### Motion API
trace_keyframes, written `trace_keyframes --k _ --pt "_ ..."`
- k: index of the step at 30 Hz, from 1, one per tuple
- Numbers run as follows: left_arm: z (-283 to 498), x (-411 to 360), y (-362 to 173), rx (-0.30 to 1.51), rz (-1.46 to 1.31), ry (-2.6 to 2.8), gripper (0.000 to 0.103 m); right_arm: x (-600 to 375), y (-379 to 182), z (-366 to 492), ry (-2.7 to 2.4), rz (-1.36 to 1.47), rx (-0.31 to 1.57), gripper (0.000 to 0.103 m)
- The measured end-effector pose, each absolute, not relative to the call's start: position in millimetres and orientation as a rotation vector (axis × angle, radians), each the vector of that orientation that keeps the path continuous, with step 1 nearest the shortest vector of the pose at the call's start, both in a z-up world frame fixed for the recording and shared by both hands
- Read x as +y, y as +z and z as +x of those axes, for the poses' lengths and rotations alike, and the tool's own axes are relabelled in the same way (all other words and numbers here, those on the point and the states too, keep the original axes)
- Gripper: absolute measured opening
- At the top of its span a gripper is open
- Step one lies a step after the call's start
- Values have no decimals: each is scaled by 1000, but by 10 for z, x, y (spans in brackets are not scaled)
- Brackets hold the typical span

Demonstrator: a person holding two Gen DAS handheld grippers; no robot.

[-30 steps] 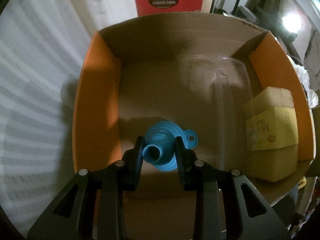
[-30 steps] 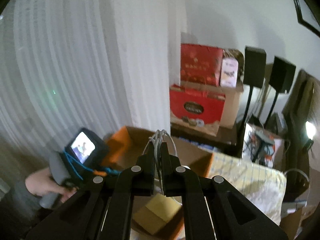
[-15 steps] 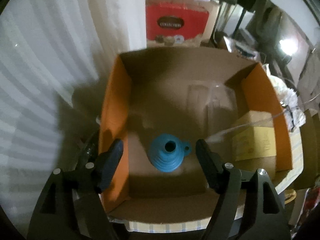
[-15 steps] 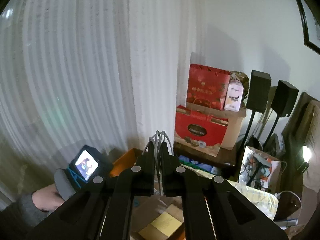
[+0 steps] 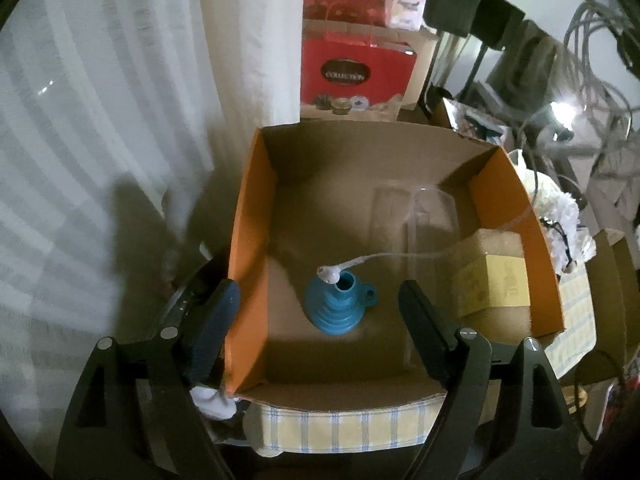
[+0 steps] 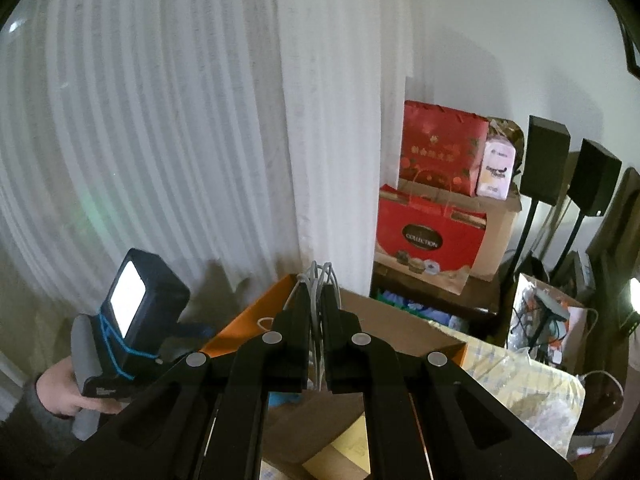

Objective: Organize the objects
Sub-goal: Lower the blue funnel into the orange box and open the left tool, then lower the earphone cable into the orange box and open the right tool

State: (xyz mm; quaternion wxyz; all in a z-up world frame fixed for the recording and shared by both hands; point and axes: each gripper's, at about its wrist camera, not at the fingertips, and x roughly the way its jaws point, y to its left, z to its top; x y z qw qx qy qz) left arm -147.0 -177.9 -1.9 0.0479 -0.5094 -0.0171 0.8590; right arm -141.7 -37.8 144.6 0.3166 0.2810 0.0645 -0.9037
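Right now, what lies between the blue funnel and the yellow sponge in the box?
In the left wrist view, mostly bare cardboard floor between the funnel and sponge; a thin white cable crosses just behind that stretch, its earbud end over the funnel.

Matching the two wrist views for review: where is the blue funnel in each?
Left wrist: blue funnel stands on the cardboard box floor, lower centre, with a white cable end at its spout.
Right wrist: not clearly visible.
Shared landmark: red COLLECTION box.
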Motion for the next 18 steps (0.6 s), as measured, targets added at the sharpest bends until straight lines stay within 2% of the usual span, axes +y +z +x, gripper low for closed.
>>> trace_keyframes --k 11,18 --pt "-1453 -1779 -34 -75 -1549 2597 80 -373 1734 -1398 -2400 677 201 4" --pt "-1417 -1721 -73 -58 -1555 2580 80 -353 1588 -1416 -2386 720 188 4"
